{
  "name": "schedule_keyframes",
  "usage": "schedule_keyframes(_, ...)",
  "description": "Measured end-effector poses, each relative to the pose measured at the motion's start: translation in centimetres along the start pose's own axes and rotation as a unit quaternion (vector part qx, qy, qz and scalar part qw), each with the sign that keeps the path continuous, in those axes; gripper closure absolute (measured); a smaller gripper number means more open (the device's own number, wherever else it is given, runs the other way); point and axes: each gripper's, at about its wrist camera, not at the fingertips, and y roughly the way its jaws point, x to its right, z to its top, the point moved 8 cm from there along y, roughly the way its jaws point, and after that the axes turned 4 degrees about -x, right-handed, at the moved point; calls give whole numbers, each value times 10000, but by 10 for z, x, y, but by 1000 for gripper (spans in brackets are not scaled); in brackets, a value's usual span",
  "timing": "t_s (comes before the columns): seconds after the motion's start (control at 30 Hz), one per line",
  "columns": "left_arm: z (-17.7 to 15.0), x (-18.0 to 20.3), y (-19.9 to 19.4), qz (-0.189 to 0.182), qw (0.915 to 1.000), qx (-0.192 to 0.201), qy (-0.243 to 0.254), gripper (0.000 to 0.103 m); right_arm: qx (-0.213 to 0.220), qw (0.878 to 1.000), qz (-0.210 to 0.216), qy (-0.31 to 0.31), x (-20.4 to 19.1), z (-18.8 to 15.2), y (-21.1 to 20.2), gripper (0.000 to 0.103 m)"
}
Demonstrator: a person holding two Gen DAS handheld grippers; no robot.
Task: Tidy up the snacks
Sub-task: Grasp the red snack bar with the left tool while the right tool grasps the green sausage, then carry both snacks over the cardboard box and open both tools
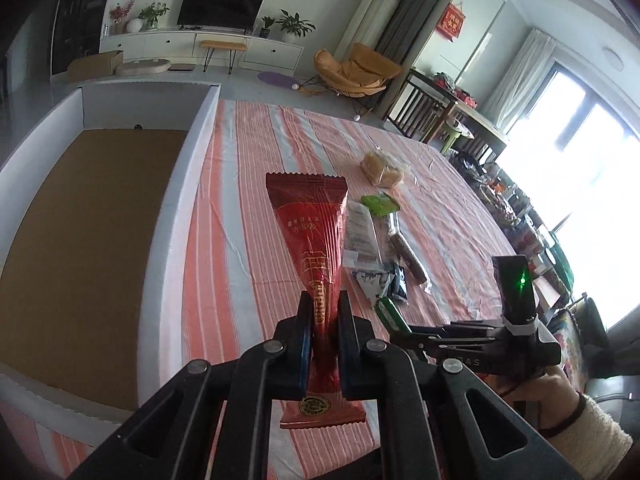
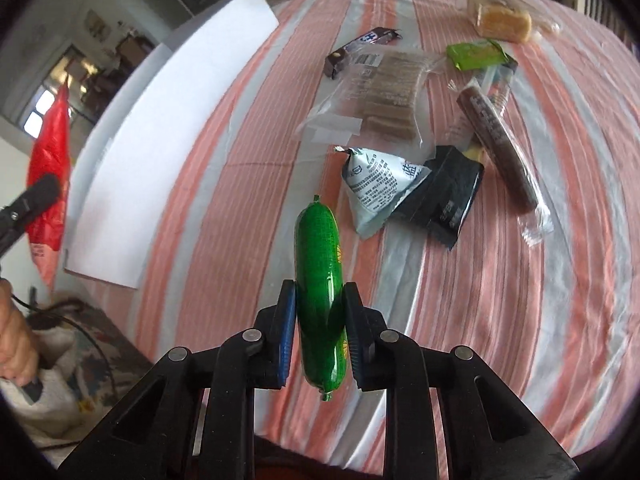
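My left gripper (image 1: pixel 323 312) is shut on a long red snack packet (image 1: pixel 316 240), held above the striped tablecloth next to a white box (image 1: pixel 176 184) with a brown cardboard floor. My right gripper (image 2: pixel 320 300) is shut on a green sausage (image 2: pixel 318 264), lifted over the cloth; it shows in the left wrist view (image 1: pixel 390 314) too. The red packet also shows at the far left of the right wrist view (image 2: pixel 50 176). Loose snacks lie on the cloth: a white-and-black packet (image 2: pixel 384 188), a clear biscuit pack (image 2: pixel 380 96), a brown stick (image 2: pixel 496 140), a green packet (image 2: pixel 476 54), a chocolate bar (image 2: pixel 362 46), a bread pack (image 2: pixel 502 20).
The white box wall (image 2: pixel 168 120) runs along the table's left side. The striped tablecloth (image 1: pixel 248 248) covers the table. Beyond it are a yellow chair (image 1: pixel 356 70), a TV stand (image 1: pixel 200 42) and shelves by the bright window (image 1: pixel 520 208).
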Motion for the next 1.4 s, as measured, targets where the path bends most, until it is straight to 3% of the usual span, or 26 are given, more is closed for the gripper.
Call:
schedule_keyframes(0.13,12,-14,-20,-45,9996,217,-178,94,220,9939,921,557,-24,-2,-13,79)
schedule_keyframes(0.3,24,-49,-47,259,9972,569,-416,94,403,9821,1699,712,-51,16,-30,79)
schedule_keyframes(0.5,23,-131,-72,1184,9859,800,-868,94,424,9726,2267,291,-136,56,-33,79)
schedule_keyframes(0.7,0,-195,-67,2121,9689,493,-1178,93,460,9696,2355,-488,-248,86,-13,78)
schedule_keyframes(0.77,-3,-208,-61,2396,9622,383,-1235,86,494,9735,2165,-542,-265,91,-1,74)
schedule_keyframes(0.8,-5,-212,-58,2489,9599,328,-1245,72,517,9754,2073,-538,-268,91,1,67)
schedule_keyframes(0.83,-6,-215,-57,2557,9582,301,-1245,49,552,9768,1997,-534,-267,92,2,59)
schedule_keyframes(0.9,-8,-216,-56,2679,9549,399,-1218,24,662,9796,1829,-512,-258,82,-6,54)
schedule_keyframes(1.0,-5,-205,-53,2789,9538,569,-966,23,902,9877,1149,-559,-222,61,-15,42)
schedule_keyframes(1.13,8,-176,-46,2572,9599,993,-497,22,1072,9917,-342,-617,-142,28,-23,40)
schedule_keyframes(1.27,19,-141,-25,2327,9671,1026,9,17,1221,9801,-1552,-198,-48,-12,-37,40)
schedule_keyframes(1.4,21,-122,9,2602,9622,663,449,17,1478,9599,-2330,504,31,-35,-66,40)
